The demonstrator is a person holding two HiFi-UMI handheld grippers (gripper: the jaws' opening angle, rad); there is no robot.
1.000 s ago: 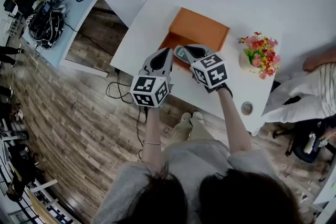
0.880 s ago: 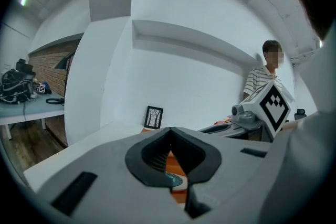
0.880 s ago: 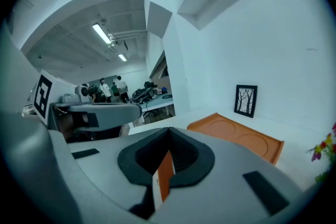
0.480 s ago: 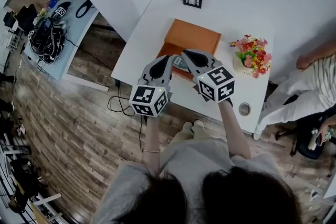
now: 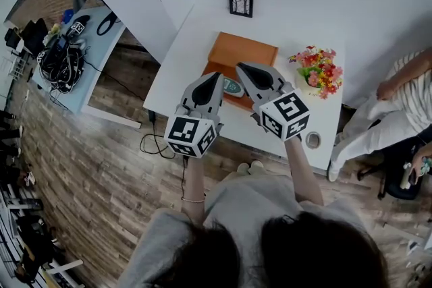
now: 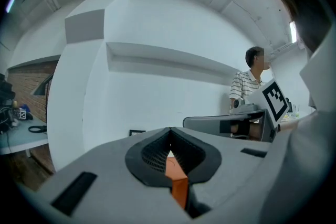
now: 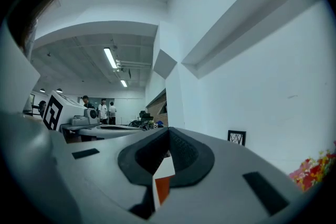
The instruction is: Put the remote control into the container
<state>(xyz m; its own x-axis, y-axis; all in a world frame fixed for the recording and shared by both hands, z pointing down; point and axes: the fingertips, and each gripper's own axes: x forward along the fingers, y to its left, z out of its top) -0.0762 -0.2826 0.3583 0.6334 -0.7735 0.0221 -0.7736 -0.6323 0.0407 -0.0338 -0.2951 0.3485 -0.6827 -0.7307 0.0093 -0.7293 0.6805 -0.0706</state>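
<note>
The orange container (image 5: 246, 52) stands open on the white table (image 5: 192, 44). A small grey and teal thing (image 5: 233, 86), seemingly the remote control, lies at the container's near end, and I cannot tell whether it rests inside. My left gripper (image 5: 216, 76) hovers above the container's near left corner, shut and empty. My right gripper (image 5: 241, 67) hovers beside it over the container, also shut and empty. In the left gripper view the jaws (image 6: 169, 132) meet, with orange showing below them. The right gripper view shows its jaws (image 7: 168, 131) meeting the same way.
A small framed picture (image 5: 241, 1) stands at the table's far edge and a pot of flowers (image 5: 316, 69) at its right. A small round thing (image 5: 312, 139) lies near the front right corner. A person in a striped shirt (image 5: 405, 81) sits to the right. A side table with cables (image 5: 64, 50) is at the left.
Both grippers have risen from the container towards the head camera, staying shut. The grey and teal thing stays at the container's near end.
</note>
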